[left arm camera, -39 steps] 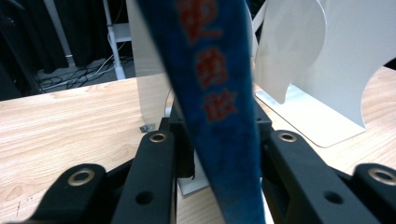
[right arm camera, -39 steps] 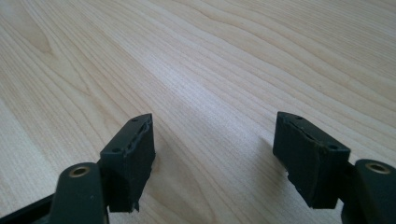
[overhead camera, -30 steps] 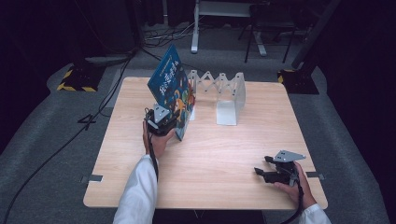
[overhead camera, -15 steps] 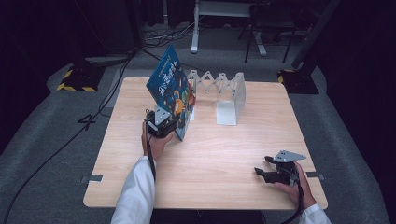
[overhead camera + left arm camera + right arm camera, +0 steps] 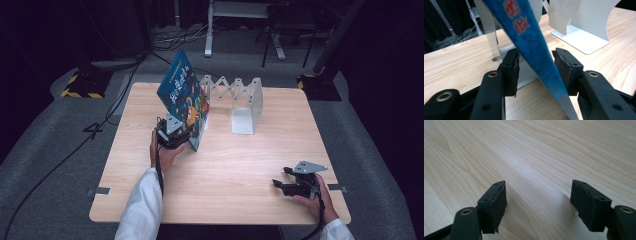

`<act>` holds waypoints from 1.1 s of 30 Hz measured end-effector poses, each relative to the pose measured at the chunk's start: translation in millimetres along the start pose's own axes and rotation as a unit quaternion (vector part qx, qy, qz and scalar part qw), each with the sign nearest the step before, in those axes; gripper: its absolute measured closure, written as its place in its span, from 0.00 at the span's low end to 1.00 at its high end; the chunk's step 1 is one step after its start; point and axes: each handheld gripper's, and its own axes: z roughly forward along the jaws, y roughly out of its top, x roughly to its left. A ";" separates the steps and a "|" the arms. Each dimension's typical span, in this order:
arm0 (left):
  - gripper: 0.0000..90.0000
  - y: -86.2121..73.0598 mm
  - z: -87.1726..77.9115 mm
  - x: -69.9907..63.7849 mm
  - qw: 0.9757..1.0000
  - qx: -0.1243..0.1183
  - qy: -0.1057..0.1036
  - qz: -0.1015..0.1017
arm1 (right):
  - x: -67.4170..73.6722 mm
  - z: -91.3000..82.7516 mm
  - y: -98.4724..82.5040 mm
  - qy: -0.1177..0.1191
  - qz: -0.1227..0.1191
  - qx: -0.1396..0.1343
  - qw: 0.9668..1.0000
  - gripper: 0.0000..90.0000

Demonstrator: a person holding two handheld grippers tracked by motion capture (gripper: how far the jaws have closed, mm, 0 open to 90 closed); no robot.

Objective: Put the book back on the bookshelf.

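A blue picture book [image 5: 182,97] stands tilted on the table, its top leaning left, at the left end of a white zigzag book rack [image 5: 242,100]. My left gripper [image 5: 184,140] is at the book's lower edge. In the left gripper view the book's blue edge [image 5: 531,37] runs between the jaws of that left gripper [image 5: 535,56]. The jaws have just been opening, and small gaps show on both sides of the book. My right gripper [image 5: 278,184] rests open near the table's front right, and in its own view the right gripper [image 5: 539,192] has bare wood between its pads.
The rack's white plates [image 5: 584,22] stand just behind the book. The wooden table [image 5: 240,160] has free surface between the two hands. Cables and a stand's base lie on the dark floor beyond the far edge.
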 end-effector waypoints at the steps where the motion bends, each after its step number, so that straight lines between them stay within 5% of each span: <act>1: 0.62 0.4 -0.6 -0.4 1.000 0.002 -0.001 0.003 | 0.0 0.0 0.0 0.000 0.000 0.000 1.000 0.33; 12: 0.57 1.5 -4.8 2.4 1.000 0.020 -0.018 0.011 | -0.2 -0.3 -0.4 -0.004 0.002 0.000 1.000 0.33; 22: 0.53 13.4 -14.9 0.2 0.997 0.044 -0.009 0.057 | 0.0 -1.0 -1.0 -0.006 0.004 0.000 1.000 0.33; 33: 0.52 17.9 -21.8 -0.6 0.995 0.060 -0.005 0.083 | -0.4 -0.9 -1.0 -0.007 0.005 0.000 1.000 0.33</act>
